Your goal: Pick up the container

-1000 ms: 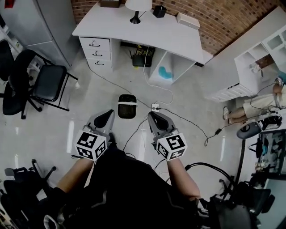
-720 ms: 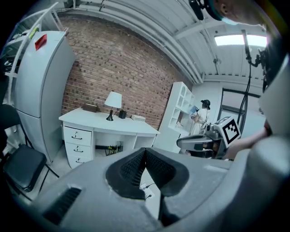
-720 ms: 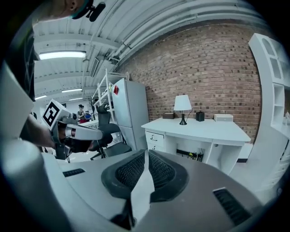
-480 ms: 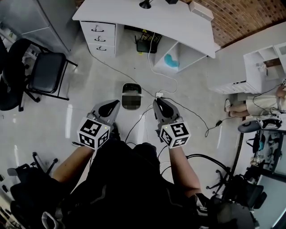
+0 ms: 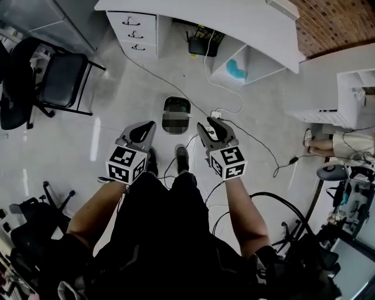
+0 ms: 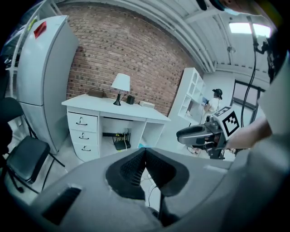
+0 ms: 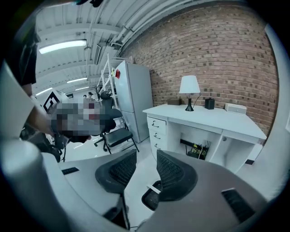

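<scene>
Container (image 5: 176, 104) on floor (image 5: 111, 137) before desk (image 5: 234, 17), chair (image 5: 61, 87) to its left

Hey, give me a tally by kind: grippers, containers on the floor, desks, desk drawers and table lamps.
grippers: 2, the left gripper and the right gripper
container: 1
desk: 1
desk drawers: 3
table lamp: 1
total: 8

Glossy pale floor (image 5: 70, 152), rough brick wall (image 7: 217, 54), smooth white desk (image 7: 217, 120), ribbed matt black claw pads (image 7: 174, 174)
</scene>
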A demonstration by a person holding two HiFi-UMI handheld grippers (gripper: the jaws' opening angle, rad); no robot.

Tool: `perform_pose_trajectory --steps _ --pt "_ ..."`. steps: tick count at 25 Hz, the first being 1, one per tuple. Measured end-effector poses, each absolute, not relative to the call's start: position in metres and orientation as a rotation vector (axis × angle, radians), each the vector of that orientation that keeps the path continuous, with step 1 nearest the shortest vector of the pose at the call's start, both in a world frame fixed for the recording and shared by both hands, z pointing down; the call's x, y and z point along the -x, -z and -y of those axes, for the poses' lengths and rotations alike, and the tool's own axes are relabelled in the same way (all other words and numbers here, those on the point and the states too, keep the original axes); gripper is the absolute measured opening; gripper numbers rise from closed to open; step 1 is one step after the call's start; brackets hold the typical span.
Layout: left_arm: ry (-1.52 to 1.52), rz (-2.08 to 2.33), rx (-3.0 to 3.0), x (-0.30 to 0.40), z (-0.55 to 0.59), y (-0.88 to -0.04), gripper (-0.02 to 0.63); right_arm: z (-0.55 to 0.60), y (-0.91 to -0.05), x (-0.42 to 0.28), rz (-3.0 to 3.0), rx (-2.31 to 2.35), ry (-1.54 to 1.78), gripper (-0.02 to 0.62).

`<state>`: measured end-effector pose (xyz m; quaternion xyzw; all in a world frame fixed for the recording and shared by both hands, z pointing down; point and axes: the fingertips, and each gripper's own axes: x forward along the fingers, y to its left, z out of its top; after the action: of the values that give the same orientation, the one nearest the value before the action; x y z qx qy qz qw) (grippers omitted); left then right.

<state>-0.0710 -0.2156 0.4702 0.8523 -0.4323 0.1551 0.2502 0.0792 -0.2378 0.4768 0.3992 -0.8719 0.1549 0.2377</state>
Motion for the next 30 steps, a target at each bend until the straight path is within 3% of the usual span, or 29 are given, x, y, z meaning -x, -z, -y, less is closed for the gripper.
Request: perform_pose_trajectory --steps 30 --pt "-0.614 1.290 -1.945 0.035 0.239 -0.718 0.012 0.270 -0.750 -0.104 2.189 -0.576 -0.368 0.183"
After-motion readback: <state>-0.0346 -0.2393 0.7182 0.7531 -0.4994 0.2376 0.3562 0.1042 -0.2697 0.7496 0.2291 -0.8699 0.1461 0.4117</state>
